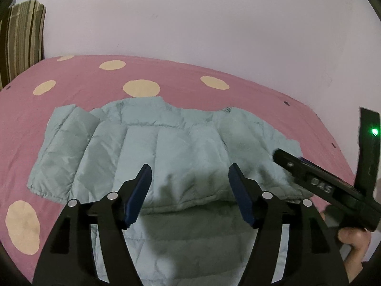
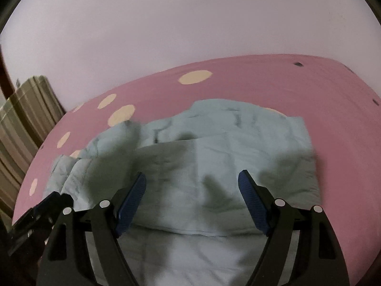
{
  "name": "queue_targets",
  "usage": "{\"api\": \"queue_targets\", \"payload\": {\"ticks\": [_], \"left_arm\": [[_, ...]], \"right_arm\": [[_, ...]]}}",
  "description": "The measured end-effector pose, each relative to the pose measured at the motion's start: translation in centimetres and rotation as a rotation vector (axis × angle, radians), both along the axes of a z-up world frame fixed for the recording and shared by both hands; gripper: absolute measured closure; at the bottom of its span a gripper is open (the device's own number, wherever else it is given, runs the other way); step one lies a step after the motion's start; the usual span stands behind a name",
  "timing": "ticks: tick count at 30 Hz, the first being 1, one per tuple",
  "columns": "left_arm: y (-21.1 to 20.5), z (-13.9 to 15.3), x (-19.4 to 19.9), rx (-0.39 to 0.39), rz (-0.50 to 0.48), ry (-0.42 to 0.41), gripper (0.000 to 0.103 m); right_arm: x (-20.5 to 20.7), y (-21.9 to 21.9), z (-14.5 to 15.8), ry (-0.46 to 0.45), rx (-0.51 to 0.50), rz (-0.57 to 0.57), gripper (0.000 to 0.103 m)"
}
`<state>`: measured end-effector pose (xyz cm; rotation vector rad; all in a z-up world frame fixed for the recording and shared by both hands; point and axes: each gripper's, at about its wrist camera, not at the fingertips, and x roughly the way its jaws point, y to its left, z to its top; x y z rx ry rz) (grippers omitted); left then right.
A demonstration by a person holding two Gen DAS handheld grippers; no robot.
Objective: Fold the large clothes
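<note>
pink bedsheet (image 1: 214, 81) under folded jacket (image 1: 166, 147); both jaws apart.

- jacket (image 1: 152, 147): pale grey-green, quilted panels
- bed sheet (image 1: 90, 76): pink, big cream dots
- wall (image 1: 190, 19): plain pale lilac-white
- curtain (image 1: 21, 38): brown, olive and cream stripes
- my left gripper (image 1: 189, 183): black frame, dark blue pads
- my right gripper (image 2: 191, 190): same, green light glowing on its body

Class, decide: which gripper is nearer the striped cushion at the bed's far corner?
Left. The left gripper hovers over the jacket's side toward the striped cushion; the right gripper is farther away.
</note>
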<state>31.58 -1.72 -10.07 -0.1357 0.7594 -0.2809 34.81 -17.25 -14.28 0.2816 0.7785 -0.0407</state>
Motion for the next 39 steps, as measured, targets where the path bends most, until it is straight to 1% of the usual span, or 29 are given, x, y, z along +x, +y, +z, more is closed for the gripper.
{"api": "queue_targets", "payload": {"ticks": [5, 12, 16, 20, 21, 23, 24, 25, 26, 28, 30, 34, 37, 39], "left_arm": [[0.5, -0.1, -0.2, 0.003, 0.001, -0.007, 0.036], [1.4, -0.9, 0.4, 0.017, 0.032, 0.007, 0.036], [2.0, -1.7, 1.0, 0.035, 0.056, 0.027, 0.036], [2.7, -2.5, 1.6, 0.054, 0.078, 0.044, 0.036], [2.9, -2.7, 1.8, 0.057, 0.083, 0.048, 0.036], [3.2, -2.9, 1.9, 0.061, 0.090, 0.052, 0.036], [3.3, -3.0, 2.0, 0.063, 0.093, 0.054, 0.036], [3.5, -3.1, 2.0, 0.065, 0.095, 0.054, 0.036], [3.6, -3.1, 2.0, 0.067, 0.097, 0.055, 0.036], [3.9, -3.0, 2.1, 0.067, 0.104, 0.052, 0.035], [4.2, -2.8, 2.1, 0.063, 0.110, 0.046, 0.036], [4.7, -2.1, 2.1, 0.069, 0.124, 0.023, 0.035], [5.2, -2.2, 2.5, 0.071, 0.141, 0.025, 0.035], [5.4, -2.5, 3.0, 0.075, 0.156, 0.034, 0.036]], "right_arm": [[0.6, 1.7, -0.7, 0.015, -0.053, 0.011, 0.025], [1.0, 0.9, -2.0, 0.048, -0.017, -0.007, 0.025], [2.1, 2.0, -2.9, 0.068, -0.040, 0.021, 0.025], [3.1, 3.0, -4.3, 0.098, -0.040, 0.048, 0.025], [3.5, 3.3, -4.8, 0.113, -0.040, 0.059, 0.028], [4.0, 3.7, -5.7, 0.146, -0.028, 0.086, 0.063], [4.2, 4.0, -6.1, 0.164, -0.012, 0.102, 0.068], [4.3, 4.2, -6.3, 0.172, 0.000, 0.114, 0.080], [4.3, 4.5, -6.1, 0.166, 0.004, 0.131, 0.086], [3.9, 4.7, -5.2, 0.136, -0.019, 0.135, 0.089], [3.2, 4.3, -3.7, 0.079, -0.059, 0.113, 0.090], [2.1, 1.0, -1.3, 0.009, -0.123, 0.032, 0.091], [1.6, -2.4, -1.0, 0.014, -0.139, -0.027, 0.091], [1.3, -5.2, -1.7, 0.046, -0.135, -0.070, 0.091]]}}
